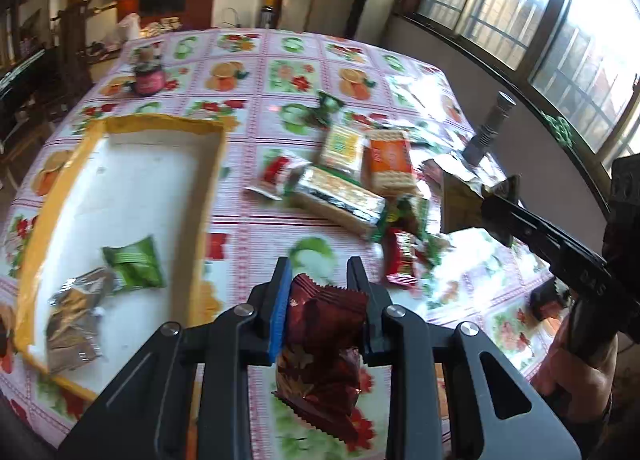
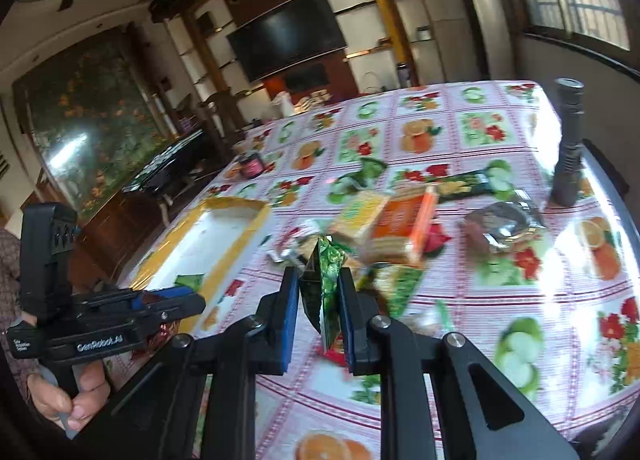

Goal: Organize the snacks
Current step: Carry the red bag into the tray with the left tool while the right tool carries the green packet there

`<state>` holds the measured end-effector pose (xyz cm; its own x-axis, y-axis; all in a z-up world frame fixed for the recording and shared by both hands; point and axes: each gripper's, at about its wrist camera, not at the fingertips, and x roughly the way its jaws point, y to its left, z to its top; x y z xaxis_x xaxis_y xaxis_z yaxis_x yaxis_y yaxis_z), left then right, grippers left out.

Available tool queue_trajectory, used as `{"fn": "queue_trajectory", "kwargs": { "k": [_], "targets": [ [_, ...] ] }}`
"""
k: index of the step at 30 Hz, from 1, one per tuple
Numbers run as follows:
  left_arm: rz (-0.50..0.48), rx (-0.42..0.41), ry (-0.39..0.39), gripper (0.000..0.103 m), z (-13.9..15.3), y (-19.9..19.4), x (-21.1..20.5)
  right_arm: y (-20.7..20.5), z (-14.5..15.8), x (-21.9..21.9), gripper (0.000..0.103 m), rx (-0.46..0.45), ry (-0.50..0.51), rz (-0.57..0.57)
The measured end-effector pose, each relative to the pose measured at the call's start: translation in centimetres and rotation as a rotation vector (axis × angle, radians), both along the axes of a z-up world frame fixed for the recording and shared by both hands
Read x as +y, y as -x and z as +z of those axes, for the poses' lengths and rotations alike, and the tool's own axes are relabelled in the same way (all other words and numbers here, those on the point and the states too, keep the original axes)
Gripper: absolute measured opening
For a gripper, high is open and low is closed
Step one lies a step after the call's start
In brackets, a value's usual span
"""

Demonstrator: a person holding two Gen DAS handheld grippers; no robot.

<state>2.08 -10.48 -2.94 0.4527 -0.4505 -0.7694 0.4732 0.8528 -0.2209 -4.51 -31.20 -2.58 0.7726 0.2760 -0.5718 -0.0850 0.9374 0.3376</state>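
Observation:
My left gripper (image 1: 320, 276) is shut on a dark red snack packet (image 1: 324, 336), held above the table just right of the yellow-rimmed white tray (image 1: 60, 187). The tray holds a green packet (image 1: 134, 262) and a silver-brown packet (image 1: 74, 320). My right gripper (image 2: 318, 284) is shut on a green foil snack packet (image 2: 326, 280), lifted over the snack pile. The pile holds an orange cracker pack (image 1: 390, 165), a yellow pack (image 1: 344, 145), a long cracker pack (image 1: 340, 199) and a red packet (image 1: 402, 262). The right gripper also shows in the left wrist view (image 1: 500, 195), the left gripper in the right wrist view (image 2: 188, 300).
A black flashlight (image 2: 568, 147) stands upright at the table's right edge. A silver-brown pouch (image 2: 500, 227) lies near it. A pink jar (image 1: 148, 79) stands at the far left of the fruit-print tablecloth (image 1: 280, 71). A long dark green packet (image 2: 464, 183) lies behind the pile.

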Motion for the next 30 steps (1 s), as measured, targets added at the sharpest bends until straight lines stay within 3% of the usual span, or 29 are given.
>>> {"fn": "queue_trajectory", "kwargs": {
  "k": [17, 30],
  "targets": [
    [0.217, 0.012, -0.002, 0.03, -0.9, -2.7, 9.4, -4.3, 0.1, 9.9, 0.018, 0.013, -0.05, 0.247],
    [0.274, 0.037, -0.025, 0.03, -2.4, -4.6, 12.4, -8.4, -1.3, 15.1, 0.018, 0.055, -0.054, 0.342]
  ]
}}
